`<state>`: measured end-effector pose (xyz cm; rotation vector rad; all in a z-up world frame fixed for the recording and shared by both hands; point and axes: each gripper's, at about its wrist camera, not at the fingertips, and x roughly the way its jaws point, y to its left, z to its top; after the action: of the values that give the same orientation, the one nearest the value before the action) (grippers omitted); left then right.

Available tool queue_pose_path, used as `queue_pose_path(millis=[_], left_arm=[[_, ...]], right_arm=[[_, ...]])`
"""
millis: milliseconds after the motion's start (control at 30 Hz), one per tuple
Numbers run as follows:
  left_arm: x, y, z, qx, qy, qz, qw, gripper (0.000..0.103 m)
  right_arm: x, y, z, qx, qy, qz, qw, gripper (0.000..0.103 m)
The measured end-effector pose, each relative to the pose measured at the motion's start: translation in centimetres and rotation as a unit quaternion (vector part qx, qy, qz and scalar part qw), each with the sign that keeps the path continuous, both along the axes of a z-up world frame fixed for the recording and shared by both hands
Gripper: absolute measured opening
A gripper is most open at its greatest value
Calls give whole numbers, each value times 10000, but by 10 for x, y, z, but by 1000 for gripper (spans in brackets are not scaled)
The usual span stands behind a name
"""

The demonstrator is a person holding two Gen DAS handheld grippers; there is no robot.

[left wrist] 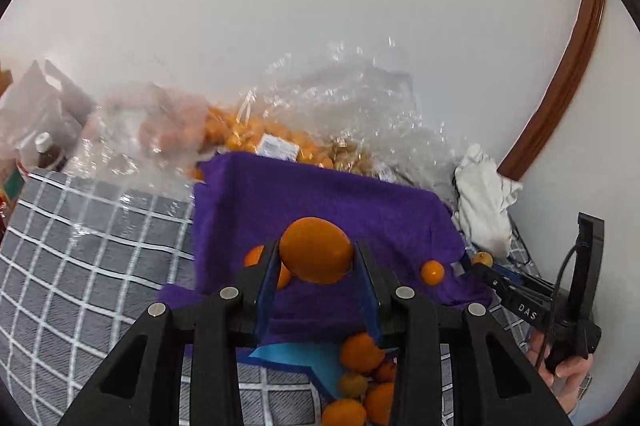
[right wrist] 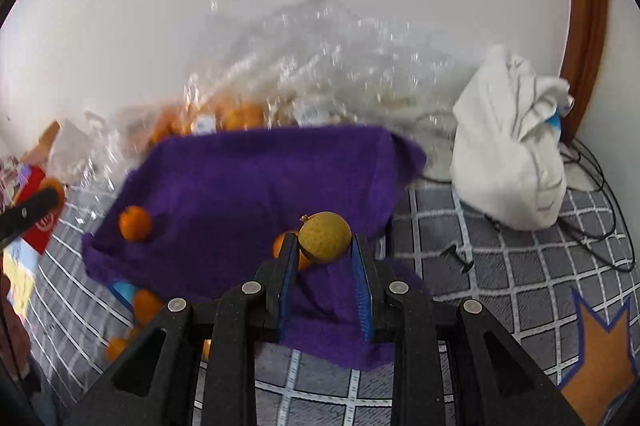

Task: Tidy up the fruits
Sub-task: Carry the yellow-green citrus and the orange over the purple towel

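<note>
Fruit sorting, mid-carry w/ both hands. Left gripper point(left wrist: 316, 256) jaws clamped on smooth round orange point(left wrist: 316, 250), held above purple towel point(left wrist: 320, 194). Right gripper point(right wrist: 325, 246) jaws clenched on small yellow-green fruit point(right wrist: 325, 236), dimpled skin, stem nub up-left. Sorted pile point(left wrist: 360, 382) sits below-right of left jaws, nearest left hand. Crinkly clear bag point(left wrist: 280, 130) of more fruit behind the fuzzy towel. Checked grey bedspread point(left wrist: 92, 246) under everything.
</note>
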<state>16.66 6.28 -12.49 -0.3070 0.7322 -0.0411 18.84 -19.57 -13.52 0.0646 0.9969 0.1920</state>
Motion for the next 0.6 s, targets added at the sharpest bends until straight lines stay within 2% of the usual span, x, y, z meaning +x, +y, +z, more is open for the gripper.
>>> queue_pose_path(millis=[233, 467, 600], left_arm=[[28, -25, -40, 7, 549, -218, 9983, 35], [34, -26, -59, 100, 682, -253, 9973, 35], [39, -26, -65, 111, 779, -304, 9964, 35]], right_arm=[[3, 6, -27, 82, 428, 173, 9989, 26], [4, 6, -36, 40, 544, 143, 9984, 27], [0, 12, -36, -140, 431, 197, 9988, 28]])
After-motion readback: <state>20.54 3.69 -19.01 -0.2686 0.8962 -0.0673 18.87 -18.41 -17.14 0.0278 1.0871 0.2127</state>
